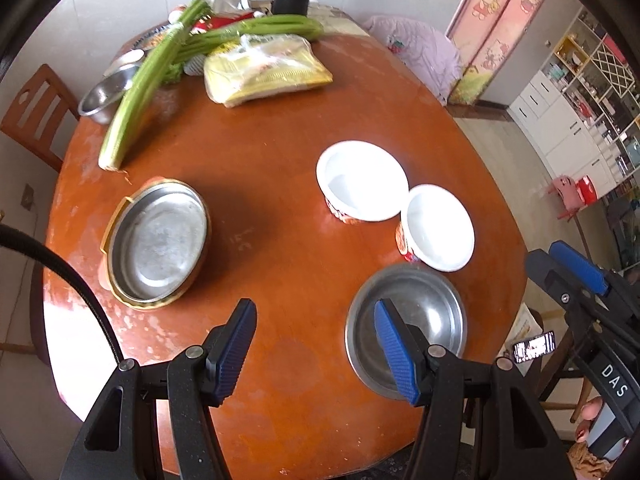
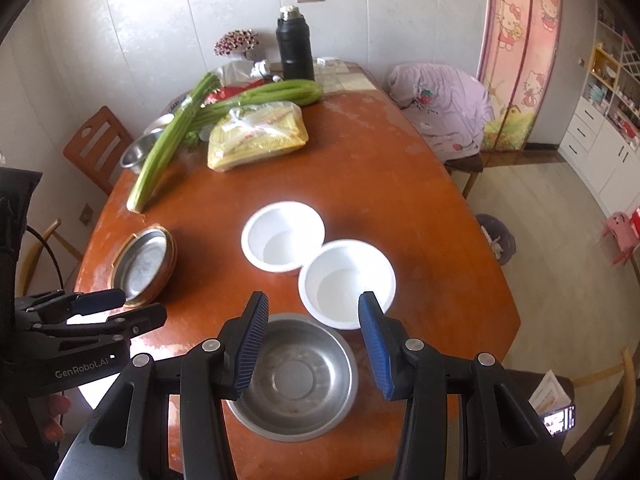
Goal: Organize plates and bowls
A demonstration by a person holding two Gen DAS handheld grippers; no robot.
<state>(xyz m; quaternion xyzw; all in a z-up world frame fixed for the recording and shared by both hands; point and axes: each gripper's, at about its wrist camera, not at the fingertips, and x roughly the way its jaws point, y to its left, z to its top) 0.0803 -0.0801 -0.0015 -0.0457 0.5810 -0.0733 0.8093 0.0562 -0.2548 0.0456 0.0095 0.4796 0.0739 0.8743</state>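
Observation:
On the round orange-brown table (image 1: 280, 160) stand two white bowls with red patterned sides, the far one (image 1: 362, 186) (image 2: 283, 236) touching the near one (image 1: 439, 227) (image 2: 346, 282). A steel bowl (image 1: 416, 312) (image 2: 294, 380) sits near the front edge. A metal plate with a gold rim (image 1: 158, 242) (image 2: 144, 266) lies at the left. My left gripper (image 1: 314, 344) is open and empty above the table front, between plate and steel bowl. My right gripper (image 2: 310, 344) is open and empty, hovering over the steel bowl; it also shows in the left wrist view (image 1: 576, 268).
At the far end lie celery stalks (image 1: 144, 92), a yellow plastic bag (image 1: 264, 70), steel bowls (image 1: 104, 96), a black thermos (image 2: 295, 44) and clutter. A wooden chair (image 1: 36, 116) stands left, a chair with purple cloth (image 2: 444, 104) right. A phone (image 1: 535, 346) lies low right.

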